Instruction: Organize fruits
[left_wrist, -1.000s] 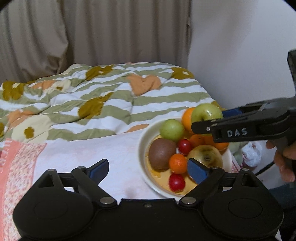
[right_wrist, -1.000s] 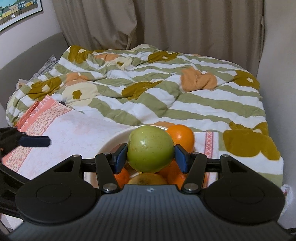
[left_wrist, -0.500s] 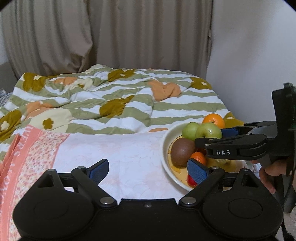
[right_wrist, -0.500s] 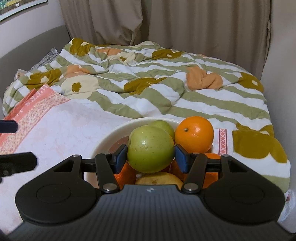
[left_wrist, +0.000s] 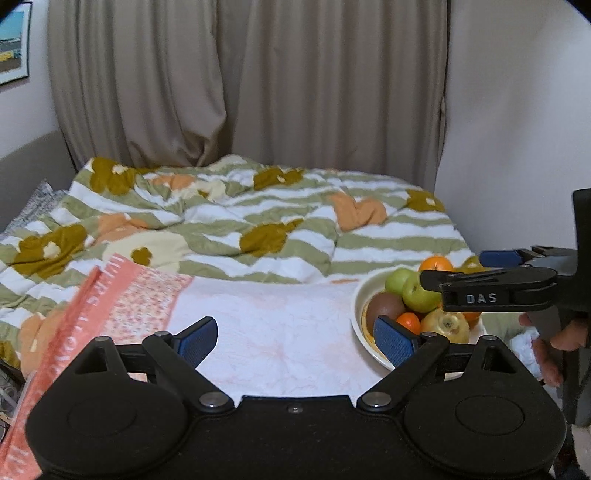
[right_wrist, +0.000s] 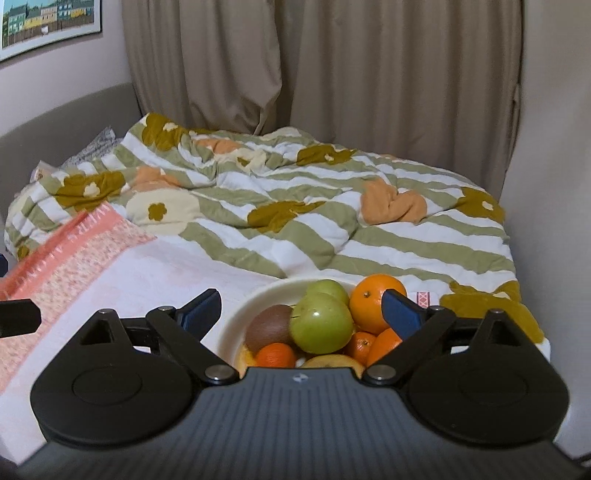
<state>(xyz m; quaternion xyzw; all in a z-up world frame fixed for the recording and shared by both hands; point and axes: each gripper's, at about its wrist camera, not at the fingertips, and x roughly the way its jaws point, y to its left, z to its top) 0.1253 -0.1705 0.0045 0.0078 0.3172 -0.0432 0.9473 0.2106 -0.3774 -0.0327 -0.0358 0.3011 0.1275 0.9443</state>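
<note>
Looking at where things stand, I'd call this one pretty much wrapped up. My right gripper (right_wrist: 301, 308) has just been opening and now sits spread wide, nothing between the pads, with the green apple (right_wrist: 320, 322) it let go of resting on top of the pile in the white bowl (right_wrist: 236, 317). Around it in there I can see a second green apple (right_wrist: 328, 288) behind, a big orange (right_wrist: 373, 301), a kiwi (right_wrist: 267, 326), a few small mandarins and a yellowish apple (left_wrist: 445, 325) at the front. The bowl sits on the white-and-pink cloth (left_wrist: 266, 317) near the right edge of the bed, with the striped duvet (left_wrist: 229, 225) bunched up behind it. My left gripper (left_wrist: 293, 338) is spread open too, holding nothing, hovering over bare cloth just left of the bowl. I don't spot any loose fruit on the cloth or duvet in either view, so my guess is there's nothing left to collect, unless something's hiding outside the frame.
</note>
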